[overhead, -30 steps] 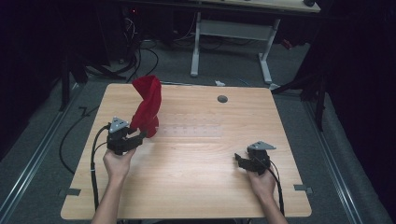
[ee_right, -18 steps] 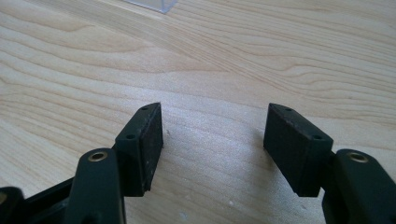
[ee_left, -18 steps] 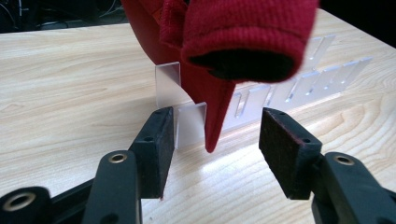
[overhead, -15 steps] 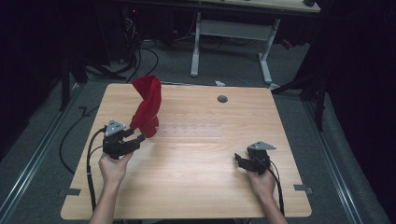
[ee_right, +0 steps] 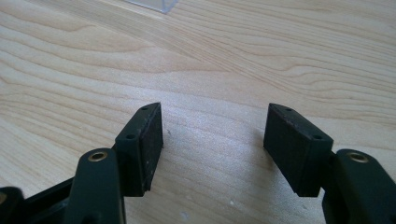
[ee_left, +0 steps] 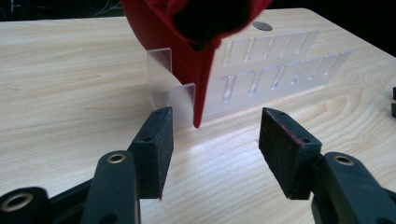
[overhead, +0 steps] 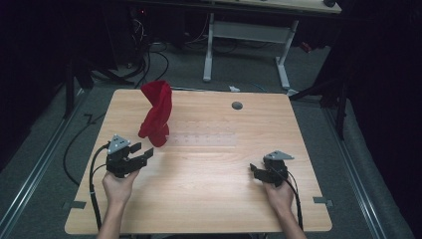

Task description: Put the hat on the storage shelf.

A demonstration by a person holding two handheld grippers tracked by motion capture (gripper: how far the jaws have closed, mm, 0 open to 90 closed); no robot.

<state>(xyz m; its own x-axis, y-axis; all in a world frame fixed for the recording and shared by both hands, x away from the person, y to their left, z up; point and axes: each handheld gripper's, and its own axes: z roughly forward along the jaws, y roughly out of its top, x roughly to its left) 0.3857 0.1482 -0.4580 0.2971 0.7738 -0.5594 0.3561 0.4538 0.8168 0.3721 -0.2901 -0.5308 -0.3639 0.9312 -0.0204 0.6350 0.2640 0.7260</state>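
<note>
High view first: the red cloth (overhead: pixel 156 113) is draped over the left end of a clear plastic rack (overhead: pixel 201 140) that lies across the middle of the table (overhead: pixel 209 209), roughly 10 o'clock from the table's centre. The cloth stands up in a tall bunch and hangs down the rack's end. The left gripper (overhead: pixel 145 153) sits just at 7 o'clock of the cloth, close but not touching, its jaws apart and holding nothing. The right gripper (overhead: pixel 255 171) is parked way over at 4 o'clock on the table, well apart from everything.

Left gripper view: the cloth (ee_left: pixel 196 51) hangs down to a point just ahead of the jaws, between them but farther off, at 12 o'clock. The rack (ee_left: pixel 261 74) with its slots runs off to 2 o'clock. The jaws have just been opening and stand wide, with only bare table between the pads (ee_left: pixel 156 149).

Right gripper view: jaws wide open over plain wood, nothing gripped; a corner of the rack (ee_right: pixel 154 4) peeks in at 11 o'clock.

My read: the cloth looks hung on the rack and let go, so the main job seems done. What's left is probably just backing the left gripper off, maybe tidying the drape.
</note>
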